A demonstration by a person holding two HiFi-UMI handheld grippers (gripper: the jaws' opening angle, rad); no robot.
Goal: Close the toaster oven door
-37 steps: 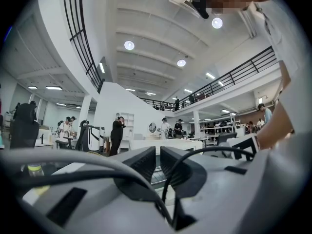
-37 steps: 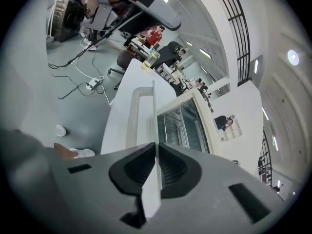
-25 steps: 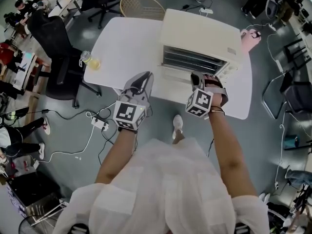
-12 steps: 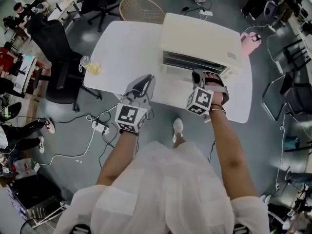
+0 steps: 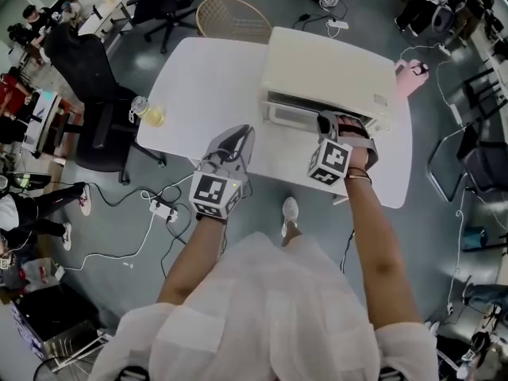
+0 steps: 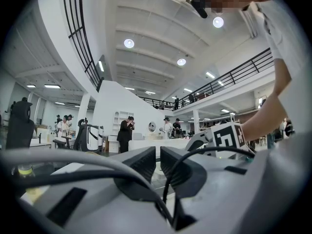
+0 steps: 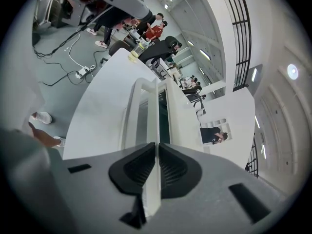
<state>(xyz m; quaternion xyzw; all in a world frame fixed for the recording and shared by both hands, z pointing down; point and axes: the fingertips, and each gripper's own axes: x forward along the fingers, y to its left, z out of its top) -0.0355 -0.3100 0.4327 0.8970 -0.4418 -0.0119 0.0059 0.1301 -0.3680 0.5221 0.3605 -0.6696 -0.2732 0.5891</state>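
Note:
A cream toaster oven (image 5: pixel 325 62) stands on the white table (image 5: pixel 206 78). Its glass door (image 5: pixel 295 116) is tilted up, almost against the oven front, with a narrow dark gap left. My right gripper (image 5: pixel 328 122) is at the door's top edge. In the right gripper view my right gripper (image 7: pixel 157 152) is shut on the door's white handle bar (image 7: pixel 152 112), and its jaws have just been closing tighter on it. My left gripper (image 5: pixel 237 137) hovers at the table's front edge, left of the oven. In the left gripper view its jaws (image 6: pixel 157 162) are together, holding nothing.
A glass of yellow drink (image 5: pixel 151 112) sits at the table's left edge. A pink object (image 5: pixel 409 68) lies by the oven's right side. A black office chair (image 5: pixel 91 78) and a wicker chair (image 5: pixel 230 10) stand around the table. Cables and a power strip (image 5: pixel 163 209) lie on the floor.
The oven door has swung up from nearly flat to almost shut, hiding the racks. My right gripper moved up and toward the oven with the handle. The left gripper barely shifted.

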